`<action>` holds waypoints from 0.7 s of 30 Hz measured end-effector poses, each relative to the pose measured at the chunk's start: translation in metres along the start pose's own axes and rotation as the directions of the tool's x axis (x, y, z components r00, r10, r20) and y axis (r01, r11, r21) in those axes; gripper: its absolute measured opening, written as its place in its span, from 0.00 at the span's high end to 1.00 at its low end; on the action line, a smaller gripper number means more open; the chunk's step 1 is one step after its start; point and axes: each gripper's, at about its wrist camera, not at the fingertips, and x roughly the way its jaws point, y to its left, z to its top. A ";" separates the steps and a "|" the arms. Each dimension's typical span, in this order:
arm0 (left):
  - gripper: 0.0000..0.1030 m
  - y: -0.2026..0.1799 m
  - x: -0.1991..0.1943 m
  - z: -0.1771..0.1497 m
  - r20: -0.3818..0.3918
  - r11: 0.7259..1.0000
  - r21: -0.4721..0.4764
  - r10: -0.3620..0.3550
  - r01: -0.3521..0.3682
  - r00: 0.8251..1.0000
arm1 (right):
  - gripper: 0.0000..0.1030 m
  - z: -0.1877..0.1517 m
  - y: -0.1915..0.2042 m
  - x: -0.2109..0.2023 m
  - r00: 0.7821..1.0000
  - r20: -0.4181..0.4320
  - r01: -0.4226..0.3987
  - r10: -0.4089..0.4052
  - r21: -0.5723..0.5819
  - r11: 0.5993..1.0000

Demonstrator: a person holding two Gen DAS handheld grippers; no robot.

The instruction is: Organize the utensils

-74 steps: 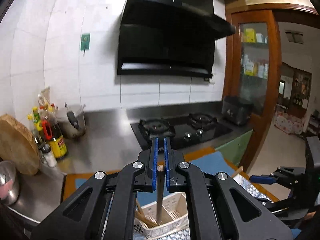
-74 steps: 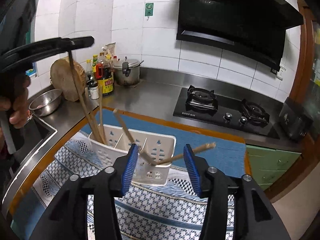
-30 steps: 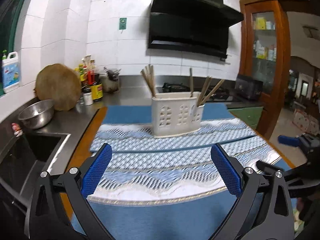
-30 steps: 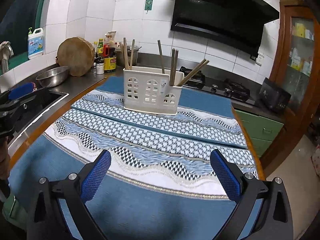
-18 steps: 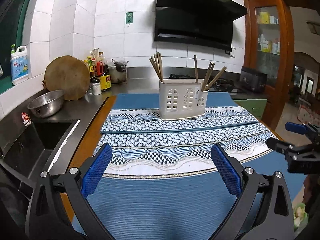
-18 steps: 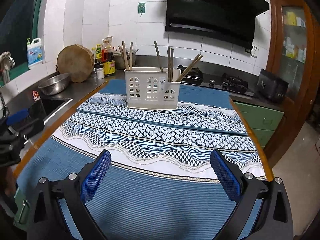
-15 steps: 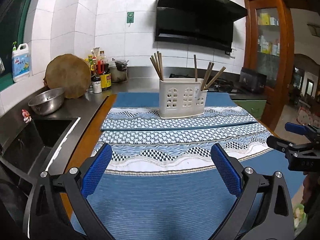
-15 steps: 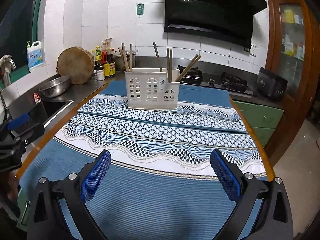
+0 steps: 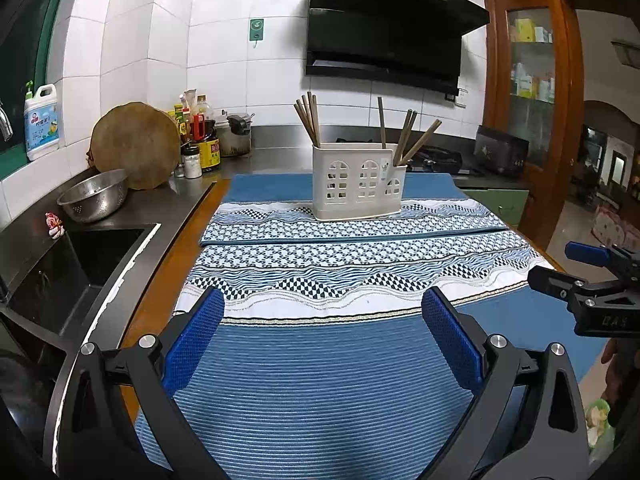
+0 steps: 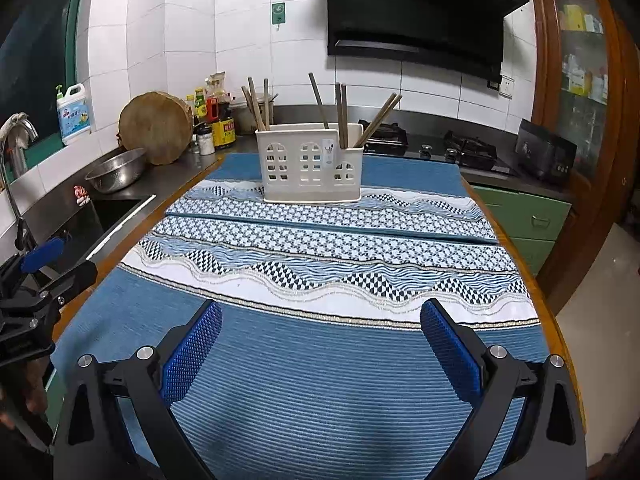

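A white plastic utensil caddy (image 9: 358, 188) stands upright on the far part of a blue patterned cloth (image 9: 320, 360); it also shows in the right wrist view (image 10: 310, 170). Several wooden chopsticks (image 9: 308, 118) stand in its compartments, some leaning right (image 10: 378, 118). My left gripper (image 9: 322, 328) is open and empty, low over the near end of the cloth. My right gripper (image 10: 320, 332) is open and empty, also at the near end, far from the caddy. Each gripper shows at the edge of the other's view.
A sink (image 9: 72, 264) lies at the left with a steel colander (image 9: 94, 200), a round wooden board (image 9: 134, 144) and sauce bottles (image 9: 200, 144) behind it. A gas hob (image 10: 468, 148) and black box (image 10: 546, 156) sit back right. The table edge (image 10: 556, 320) drops off right.
My left gripper let go of a chopstick into the caddy and opened. Both grippers opened wide and pulled back from the caddy to the near end of the cloth.
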 end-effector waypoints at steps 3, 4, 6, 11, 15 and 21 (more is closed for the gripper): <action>0.05 -0.001 -0.001 -0.001 0.002 1.000 0.003 -0.004 0.004 1.000 | 0.07 -0.003 0.001 -0.001 1.000 0.003 -0.001 0.001 -0.005 1.000; 0.05 -0.001 -0.001 0.000 0.001 1.000 0.003 -0.005 0.005 1.000 | 0.07 -0.003 0.002 0.000 1.000 0.003 0.002 -0.002 -0.010 1.000; 0.05 -0.001 0.000 -0.001 -0.002 1.000 0.002 -0.018 0.018 1.000 | 0.07 -0.005 0.003 0.001 1.000 0.000 -0.006 0.006 -0.018 1.000; 0.05 -0.005 0.000 -0.003 -0.011 1.000 0.007 -0.029 0.029 1.000 | 0.07 -0.007 0.006 0.001 1.000 0.002 -0.017 0.017 -0.020 1.000; 0.05 -0.005 0.001 -0.003 -0.014 0.999 0.005 -0.033 0.033 0.999 | 0.07 -0.008 0.007 0.002 0.999 0.011 -0.031 0.031 -0.010 0.999; 0.05 -0.003 0.002 -0.004 -0.018 0.999 -0.005 -0.038 0.038 0.999 | 0.07 -0.008 0.009 -0.001 0.999 0.021 -0.035 0.035 -0.009 0.999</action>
